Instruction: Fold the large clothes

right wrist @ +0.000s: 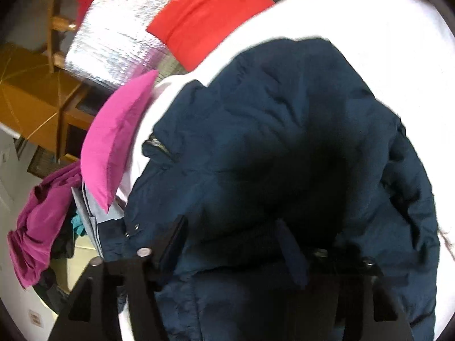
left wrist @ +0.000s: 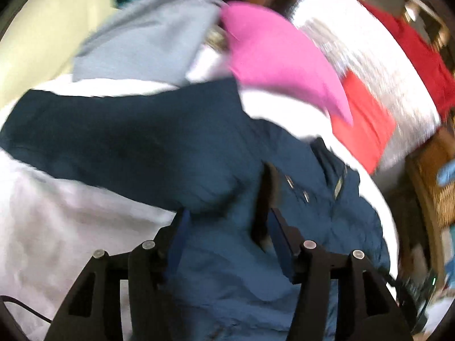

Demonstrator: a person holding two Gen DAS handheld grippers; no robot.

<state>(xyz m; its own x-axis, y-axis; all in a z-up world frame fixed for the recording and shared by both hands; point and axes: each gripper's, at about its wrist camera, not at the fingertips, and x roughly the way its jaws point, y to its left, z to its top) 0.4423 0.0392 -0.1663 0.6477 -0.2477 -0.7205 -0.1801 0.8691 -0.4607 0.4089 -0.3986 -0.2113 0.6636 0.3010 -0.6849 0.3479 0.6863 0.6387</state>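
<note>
dark blue quilted jacket (right wrist: 284, 142) lies crumpled on the white sheet (right wrist: 369, 22), beside a pink cloth (right wrist: 113, 142) and a red one (right wrist: 204, 11). the left gripper (left wrist: 224, 227) has its fingers spread over the fabric, and the right gripper (right wrist: 233, 236) has its fingers spread too, with jacket folds between them, not pinched.

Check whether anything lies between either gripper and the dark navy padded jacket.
Nothing visible does. The dark navy padded jacket lies straight under the left gripper and the right gripper, jaws of both apart with its cloth between them. The pink garment lies beyond the jacket, on the white sheet.
</note>
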